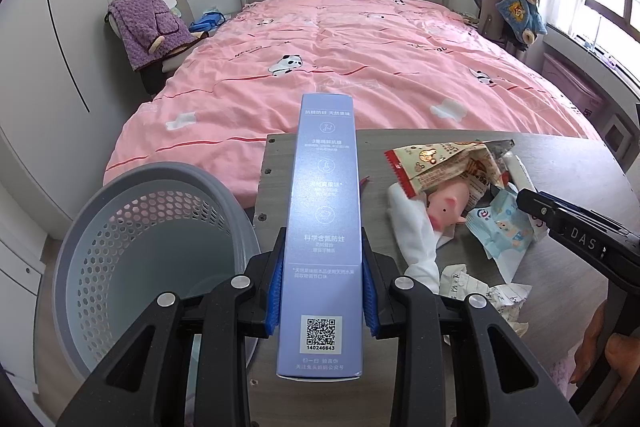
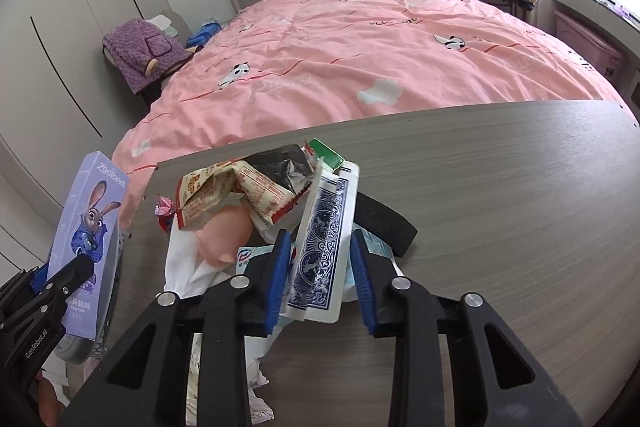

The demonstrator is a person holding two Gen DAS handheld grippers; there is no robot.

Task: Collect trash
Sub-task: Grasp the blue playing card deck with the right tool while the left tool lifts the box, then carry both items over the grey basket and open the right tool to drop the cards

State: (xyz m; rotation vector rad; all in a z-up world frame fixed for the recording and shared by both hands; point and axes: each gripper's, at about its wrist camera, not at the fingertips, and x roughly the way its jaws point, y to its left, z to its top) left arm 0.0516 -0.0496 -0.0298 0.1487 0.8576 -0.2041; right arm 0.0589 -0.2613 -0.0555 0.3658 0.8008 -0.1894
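Left gripper point(image 1: 323, 291) jaws clamped on upright toothpaste box point(image 1: 325, 227), long axis along jaws, bin point(image 1: 120, 227) just left. Right gripper point(image 2: 320, 283) jaws narrowed around card packet point(image 2: 322, 259); contact unclear.

"140246643" under QR code on blue carton point(image 1: 322, 227), "ZOOTOPIA" on its front face, "DAS" on right gripper point(image 1: 532, 205), "GenRobot.AI" on left gripper point(image 2: 76, 269)
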